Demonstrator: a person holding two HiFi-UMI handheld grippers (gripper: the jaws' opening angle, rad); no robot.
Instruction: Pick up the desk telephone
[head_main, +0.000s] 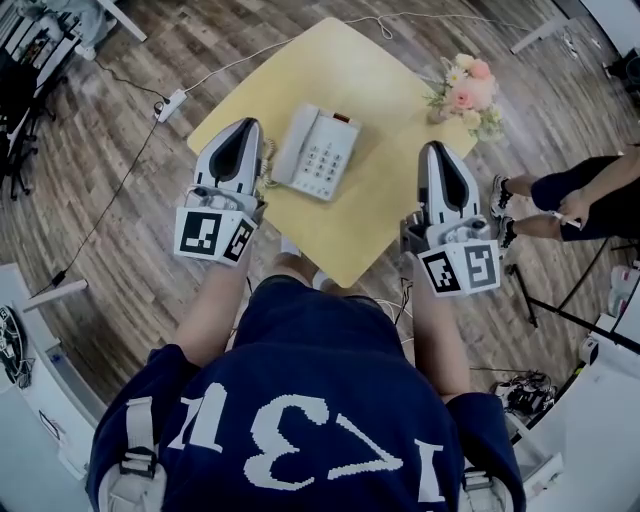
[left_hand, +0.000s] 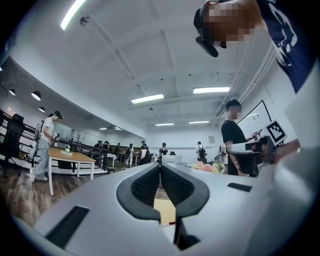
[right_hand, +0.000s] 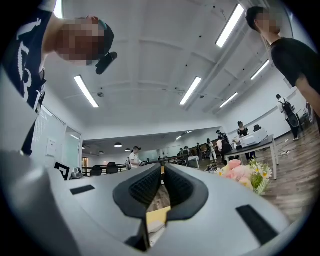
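A white desk telephone (head_main: 317, 152) with a grey keypad lies on the small yellow table (head_main: 385, 80), its coiled cord at its left side. My left gripper (head_main: 244, 124) hovers just left of the phone, jaws shut and empty. My right gripper (head_main: 434, 150) is over the table's right edge, a hand's width right of the phone, also shut with nothing held. In the left gripper view the closed jaws (left_hand: 161, 165) point level across the room; the right gripper view shows closed jaws (right_hand: 163, 168) with a strip of yellow table below.
A bunch of pink and white flowers (head_main: 465, 90) lies at the table's far right corner, also in the right gripper view (right_hand: 243, 173). A power strip (head_main: 170, 104) and cables run across the wooden floor. A seated person's legs (head_main: 560, 195) are at the right. Other people stand around the room.
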